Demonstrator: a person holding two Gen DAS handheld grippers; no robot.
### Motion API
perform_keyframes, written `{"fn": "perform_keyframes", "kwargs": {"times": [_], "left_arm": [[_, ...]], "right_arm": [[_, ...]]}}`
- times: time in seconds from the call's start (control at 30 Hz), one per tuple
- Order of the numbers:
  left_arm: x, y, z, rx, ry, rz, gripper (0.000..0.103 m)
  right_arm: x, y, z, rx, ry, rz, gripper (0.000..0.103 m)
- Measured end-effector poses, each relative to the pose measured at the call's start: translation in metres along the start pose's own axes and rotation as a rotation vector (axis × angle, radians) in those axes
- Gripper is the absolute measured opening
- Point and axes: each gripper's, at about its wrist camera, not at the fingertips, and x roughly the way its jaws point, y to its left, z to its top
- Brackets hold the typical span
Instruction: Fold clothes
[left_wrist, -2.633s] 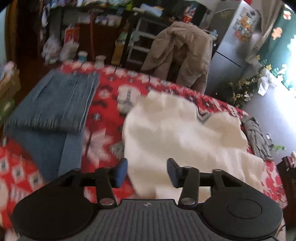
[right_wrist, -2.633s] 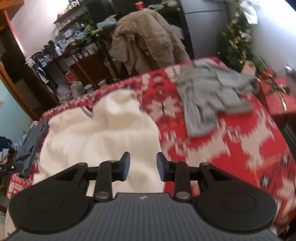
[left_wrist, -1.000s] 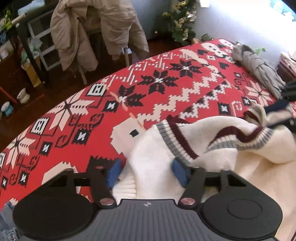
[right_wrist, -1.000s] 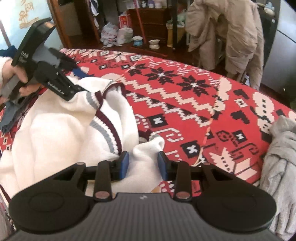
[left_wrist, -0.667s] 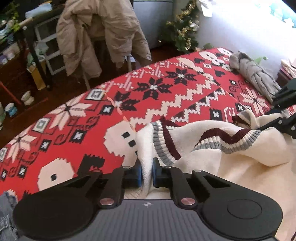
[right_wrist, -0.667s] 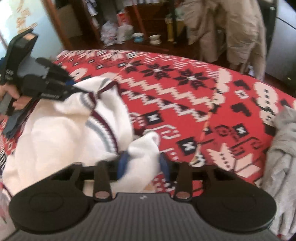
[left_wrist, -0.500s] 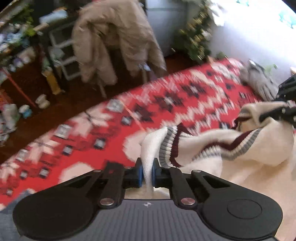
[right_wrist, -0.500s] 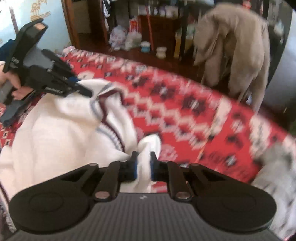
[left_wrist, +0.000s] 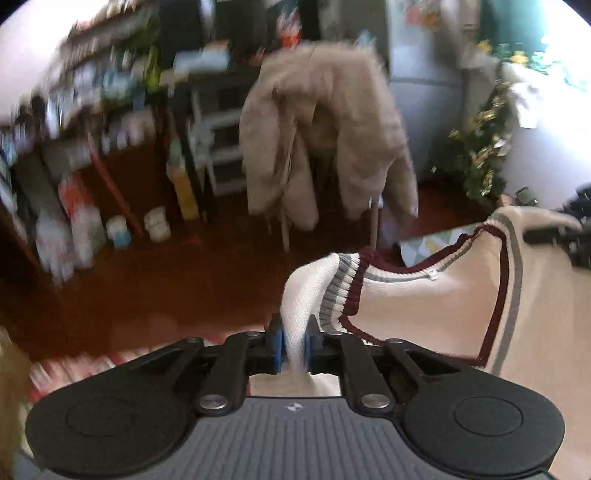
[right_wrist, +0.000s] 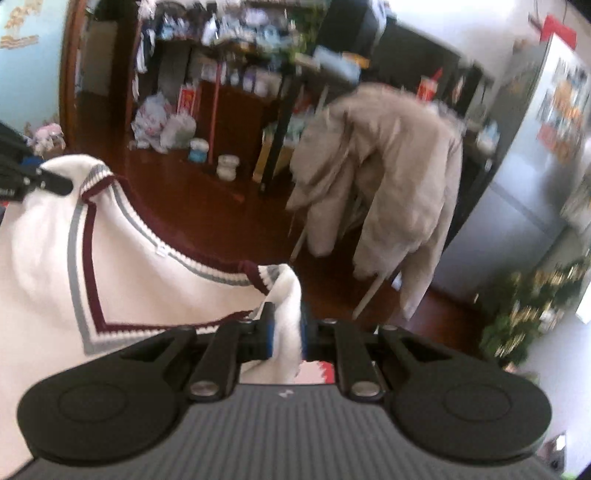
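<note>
Ribbed knit cream sweater (left_wrist: 424, 306); matt black plastic tongs (left_wrist: 293, 345).

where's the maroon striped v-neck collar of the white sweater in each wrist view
Left wrist view: the collar runs across the right half, from the left gripper up toward the right edge.
Right wrist view: collar fills the left half, ending at the right gripper.
Shared landmark: the beige coat draped behind.

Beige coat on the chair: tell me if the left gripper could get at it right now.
Probably not. The left gripper is shut on the white sweater, so it has no free jaws, and the beige coat hangs on a chair across open floor, well beyond the fingertips.
</note>
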Motion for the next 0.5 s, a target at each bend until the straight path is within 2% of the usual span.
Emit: {"fn": "perform_keyframes", "kwargs": {"times": [0.03,0.07,0.1,0.17,0.27,0.37,0.5], "left_arm": [[0.009,0.003,-0.004,-0.041,0.030,0.004,0.023],[0.014,0.008,-0.008,-0.082,0.048,0.012,0.029],[0.017,0.012,-0.011,-0.118,0.063,0.017,0.032],[0.011,0.020,-0.017,-0.154,0.059,0.003,0.047],[-0.009,0.031,-0.023,-0.166,0.025,0.015,0.060],[-0.035,0.041,-0.030,-0.179,0.003,0.019,0.062],[-0.074,0.043,-0.049,-0.169,0.010,-0.031,0.062]], "right_arm": [[0.014,0.002,-0.005,0.007,0.029,-0.002,0.019],[0.023,0.003,-0.009,0.020,0.050,-0.007,0.031],[0.033,0.005,-0.014,0.034,0.071,-0.012,0.039],[0.037,0.002,-0.025,0.082,0.088,0.003,0.039],[0.028,-0.006,-0.039,0.147,0.076,0.038,0.053],[0.004,-0.014,-0.051,0.183,0.054,0.053,0.055],[-0.048,-0.023,-0.064,0.227,0.034,0.089,0.055]]}}
